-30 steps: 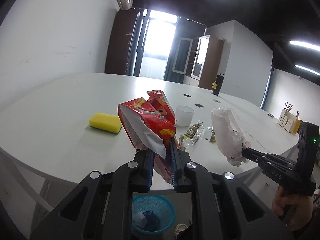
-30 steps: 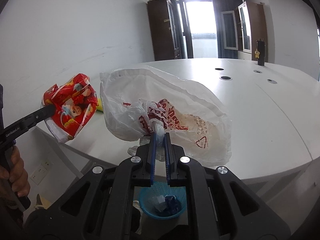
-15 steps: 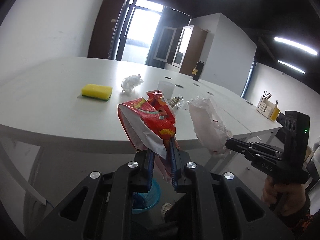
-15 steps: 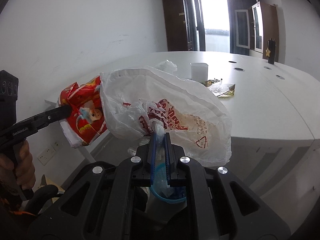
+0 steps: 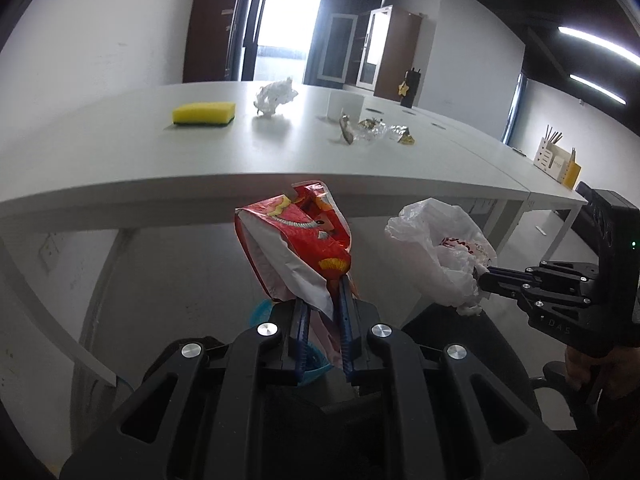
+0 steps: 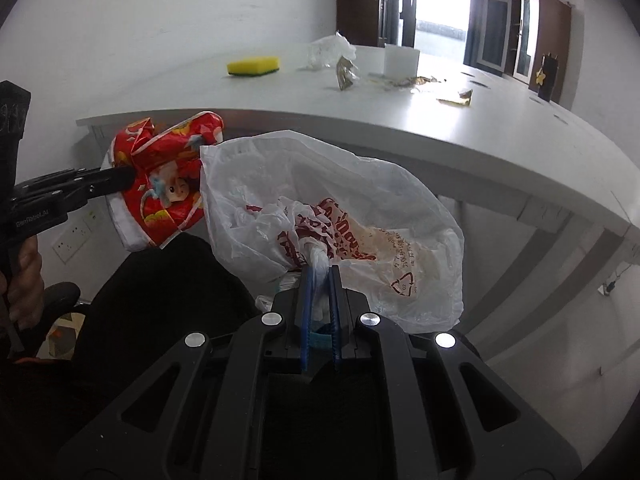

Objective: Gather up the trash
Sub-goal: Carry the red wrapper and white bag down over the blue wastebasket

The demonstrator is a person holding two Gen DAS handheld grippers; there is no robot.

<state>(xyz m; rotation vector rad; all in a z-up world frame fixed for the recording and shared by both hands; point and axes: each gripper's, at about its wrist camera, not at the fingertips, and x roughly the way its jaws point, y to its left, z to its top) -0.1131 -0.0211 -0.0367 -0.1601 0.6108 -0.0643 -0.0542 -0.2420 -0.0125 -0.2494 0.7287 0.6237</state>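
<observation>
1. Below table point(image 5: 120, 184) edge: left gripper point(image 5: 323, 292) pinches red snack bag point(image 5: 296, 240), held in air.
2. Beside it, right gripper point(image 6: 319, 276) clamps white plastic bag point(image 6: 360, 208) by knot.
3. On tbl: sponge point(image 5: 203, 113), wrappers point(image 5: 372, 130), crumpled paper point(image 5: 276, 96).

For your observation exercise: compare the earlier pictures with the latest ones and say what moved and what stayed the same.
Both grippers sank from above the table to below its edge, carrying their loads toward the blue basket. Unchanged: left gripper shut on the red snack bag, right gripper on the white plastic bag; the sponge and wrappers remain.
</observation>
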